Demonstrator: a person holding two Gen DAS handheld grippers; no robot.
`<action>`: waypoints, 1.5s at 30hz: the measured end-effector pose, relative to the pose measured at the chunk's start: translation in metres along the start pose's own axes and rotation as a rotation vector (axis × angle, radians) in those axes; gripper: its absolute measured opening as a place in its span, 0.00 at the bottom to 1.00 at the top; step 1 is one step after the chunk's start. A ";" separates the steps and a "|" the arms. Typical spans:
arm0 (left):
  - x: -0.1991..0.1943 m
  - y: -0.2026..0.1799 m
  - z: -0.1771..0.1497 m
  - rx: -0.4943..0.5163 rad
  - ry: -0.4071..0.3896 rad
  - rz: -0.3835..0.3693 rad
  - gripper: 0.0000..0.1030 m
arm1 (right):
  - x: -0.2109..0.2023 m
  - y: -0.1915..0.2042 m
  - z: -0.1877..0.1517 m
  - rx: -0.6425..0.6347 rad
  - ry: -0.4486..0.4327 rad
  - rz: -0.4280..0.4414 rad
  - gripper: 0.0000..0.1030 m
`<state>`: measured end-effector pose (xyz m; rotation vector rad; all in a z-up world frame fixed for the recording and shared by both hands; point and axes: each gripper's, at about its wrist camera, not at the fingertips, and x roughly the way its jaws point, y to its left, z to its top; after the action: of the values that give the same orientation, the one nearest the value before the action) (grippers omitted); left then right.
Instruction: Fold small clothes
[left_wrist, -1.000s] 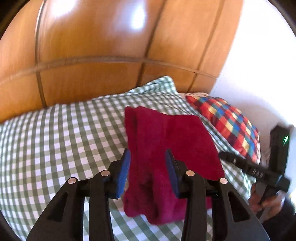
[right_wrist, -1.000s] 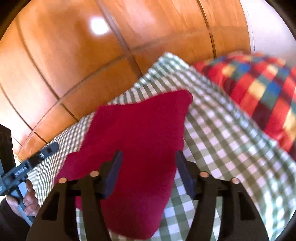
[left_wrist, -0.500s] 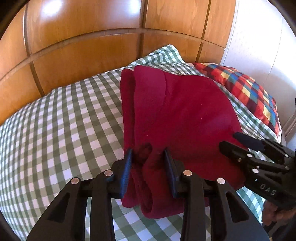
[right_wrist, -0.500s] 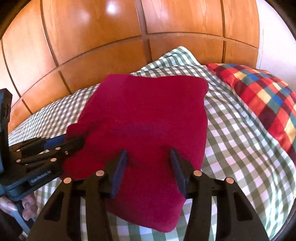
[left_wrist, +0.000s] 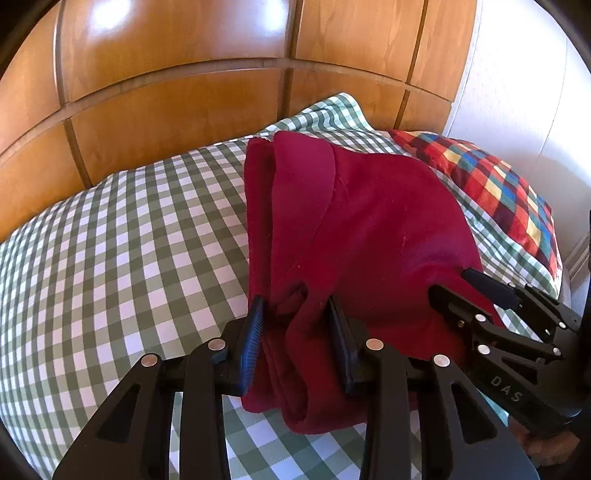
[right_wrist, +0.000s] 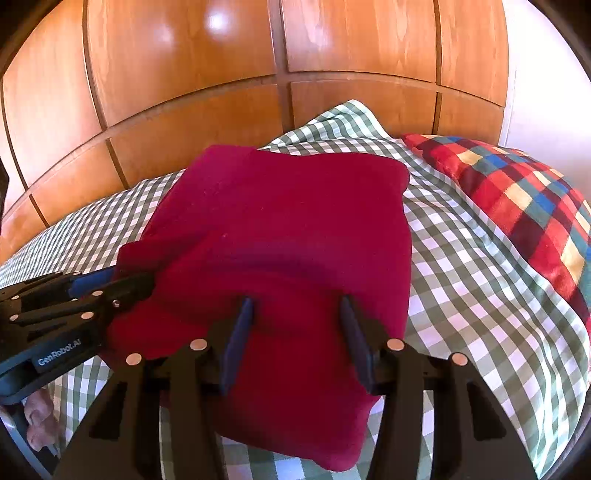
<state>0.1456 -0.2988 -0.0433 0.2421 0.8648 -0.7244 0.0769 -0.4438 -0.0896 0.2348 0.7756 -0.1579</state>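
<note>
A folded dark red garment (left_wrist: 369, 236) lies on a green-and-white checked bedcover (left_wrist: 129, 258), toward the cover's far right corner, with its far edge close to the wooden headboard (left_wrist: 184, 110). Along its left side the layers of cloth show as stacked folds; its top face is smooth and nearly square in the right wrist view.

The left gripper (left_wrist: 297, 314) sits at the garment's near left corner, its jaws partly open with a bunched ridge of the red cloth lying between them (the blue pads do not appear to be pressing it, though the cloth touches at least the left pad). The right gripper (right_wrist: 297, 310) is at the garment's near edge, jaws wide apart, fingertips resting on or just over the red fabric; it has hold of nothing.

Each gripper appears in the other's view, at the garment's near side, just beside each other.

A multicoloured plaid pillow (right_wrist: 517, 192) lies at the bedcover's right edge, near the garment but apart from it. A white wall (left_wrist: 517, 92) rises behind the pillow.
</note>
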 end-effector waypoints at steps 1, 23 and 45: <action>-0.002 0.000 0.000 -0.003 -0.002 0.002 0.33 | -0.001 0.000 0.000 0.003 0.002 -0.003 0.47; -0.031 -0.002 -0.015 -0.003 0.003 0.138 0.40 | -0.026 0.020 -0.017 -0.009 0.040 -0.109 0.67; -0.146 -0.019 -0.055 -0.087 -0.226 0.217 0.78 | -0.108 0.039 -0.035 0.149 -0.070 -0.186 0.98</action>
<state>0.0368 -0.2165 0.0342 0.1695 0.6418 -0.4997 -0.0136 -0.3906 -0.0314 0.2966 0.7166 -0.3982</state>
